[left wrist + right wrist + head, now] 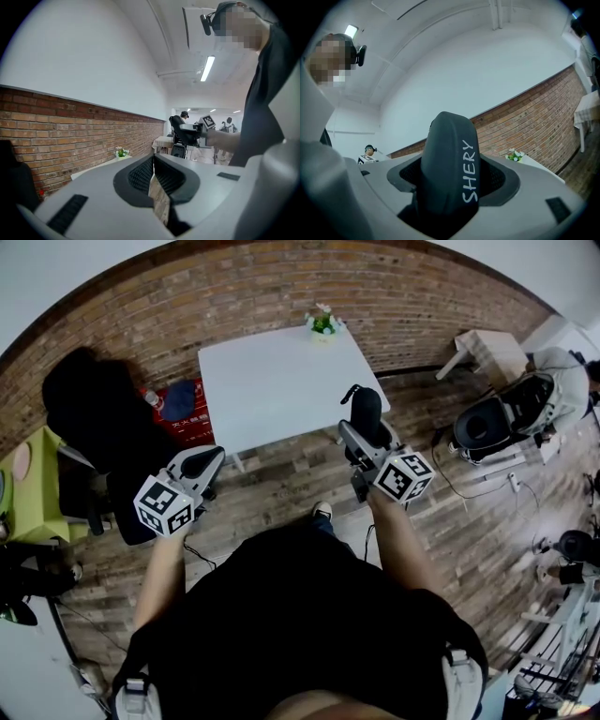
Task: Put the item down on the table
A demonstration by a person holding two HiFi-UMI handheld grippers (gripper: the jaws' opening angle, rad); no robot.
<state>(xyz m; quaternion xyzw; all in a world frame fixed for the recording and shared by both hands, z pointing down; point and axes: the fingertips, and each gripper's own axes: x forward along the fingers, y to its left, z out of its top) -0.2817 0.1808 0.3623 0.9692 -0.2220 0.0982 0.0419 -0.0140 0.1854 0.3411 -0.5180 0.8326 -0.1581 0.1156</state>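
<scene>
My right gripper [356, 432] is shut on a black padded case [366, 411] with "SHERY" printed in white on its side. In the right gripper view the case [447, 173] stands upright between the jaws and fills the middle. It hangs in the air just off the near right corner of the white table [272, 390]. My left gripper [212, 459] is shut with nothing in it, held off the table's near left corner. In the left gripper view only a thin slit shows between its pads [140, 174].
A small flower pot [322, 322] stands at the table's far edge by the brick wall. A black chair [94, 418] and a red box [183, 409] are to the left. A grey chair [492, 423] and a low wooden table [487, 348] are at right.
</scene>
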